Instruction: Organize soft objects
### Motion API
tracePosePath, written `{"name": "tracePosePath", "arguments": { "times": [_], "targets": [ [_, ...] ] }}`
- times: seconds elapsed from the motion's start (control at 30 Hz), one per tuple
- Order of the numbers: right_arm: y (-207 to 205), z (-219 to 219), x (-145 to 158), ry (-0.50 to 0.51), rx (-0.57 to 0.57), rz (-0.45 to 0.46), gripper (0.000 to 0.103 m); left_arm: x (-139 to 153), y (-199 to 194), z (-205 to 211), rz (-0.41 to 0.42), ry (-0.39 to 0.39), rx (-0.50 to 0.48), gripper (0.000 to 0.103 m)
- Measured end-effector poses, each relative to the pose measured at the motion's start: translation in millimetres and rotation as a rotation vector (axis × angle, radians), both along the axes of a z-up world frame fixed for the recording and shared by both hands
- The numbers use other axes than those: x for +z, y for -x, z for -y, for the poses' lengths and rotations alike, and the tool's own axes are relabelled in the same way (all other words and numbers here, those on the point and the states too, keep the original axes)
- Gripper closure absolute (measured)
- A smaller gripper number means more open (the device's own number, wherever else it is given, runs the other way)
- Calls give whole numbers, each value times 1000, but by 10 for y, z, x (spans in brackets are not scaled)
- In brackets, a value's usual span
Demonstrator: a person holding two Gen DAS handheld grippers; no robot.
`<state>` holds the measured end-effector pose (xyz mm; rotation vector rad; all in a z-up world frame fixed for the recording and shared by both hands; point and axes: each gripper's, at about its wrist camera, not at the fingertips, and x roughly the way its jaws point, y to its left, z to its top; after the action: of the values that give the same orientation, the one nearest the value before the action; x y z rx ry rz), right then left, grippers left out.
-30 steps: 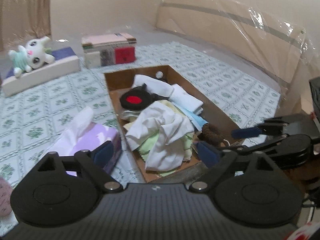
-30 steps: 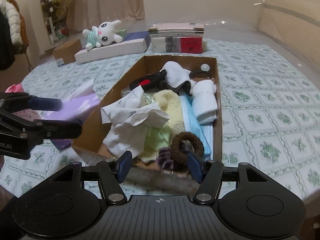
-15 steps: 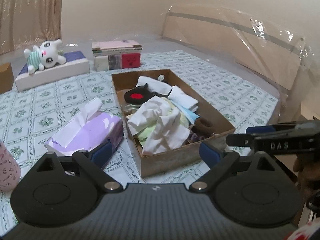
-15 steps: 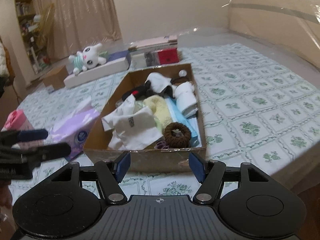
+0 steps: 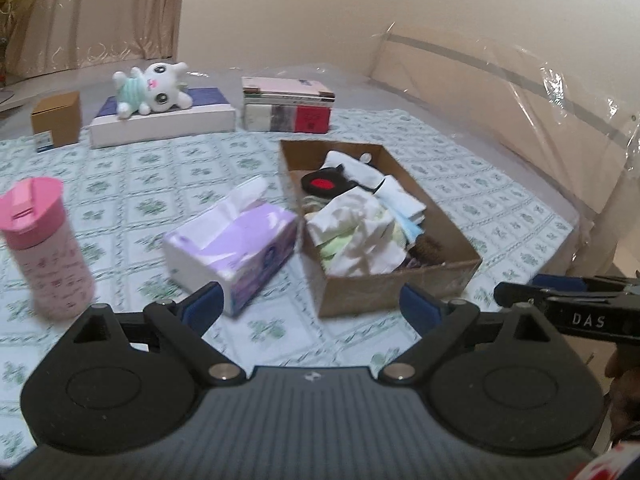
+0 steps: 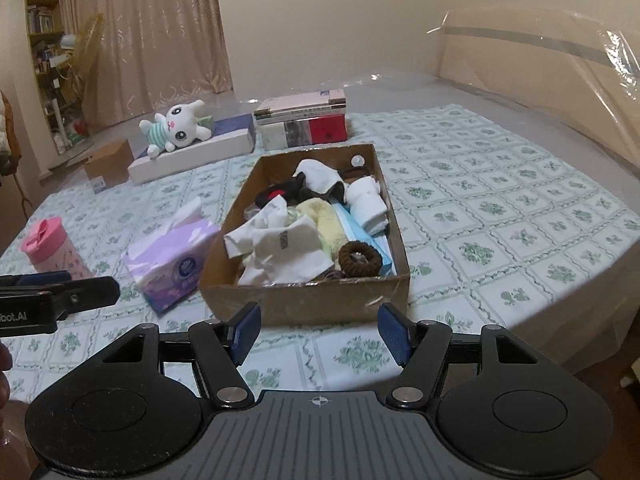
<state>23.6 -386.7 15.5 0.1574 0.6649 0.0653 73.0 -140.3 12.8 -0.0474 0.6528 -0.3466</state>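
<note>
Soft objects sit piled in the cardboard box [image 6: 308,296] now that you've drawn both hand-held grippers, left [image 5: 310,306] and right [image 6: 319,334], back from it, wide open and empty, suggesting sorting is done.

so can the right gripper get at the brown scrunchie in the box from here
Probably yes. The right gripper is open and empty, short of the cardboard box. The brown scrunchie lies uncovered on top, just behind the near wall, so it would have to reach over that.

Cardboard box [image 6: 308,300] heaped with cloths [image 6: 280,248], brown scrunchie [image 6: 360,258]
</note>
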Motion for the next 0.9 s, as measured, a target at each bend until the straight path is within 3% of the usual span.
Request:
{"name": "tracePosePath", "arguments": {
  "times": [0.27, 0.3, 0.37, 0.43, 0.9],
  "targets": [
    [198, -295, 110, 5, 5, -25, 36, 0, 280, -226, -36, -27, 26, 7],
    [219, -329, 119, 3, 10, -25, 34, 0, 306, -241, -38, -27, 26, 7],
    [244, -378, 136, 6, 14, -22, 17, 0, 354, -263, -47, -26, 28, 7],
    [269, -420, 160, 9, 18, -14, 12, 12, 404, -271, -43, -26, 31, 7],
    [294, -521, 107, 39, 35, -47, 12, 2, 454, -249, -28, -57, 52, 7]
  ]
}}
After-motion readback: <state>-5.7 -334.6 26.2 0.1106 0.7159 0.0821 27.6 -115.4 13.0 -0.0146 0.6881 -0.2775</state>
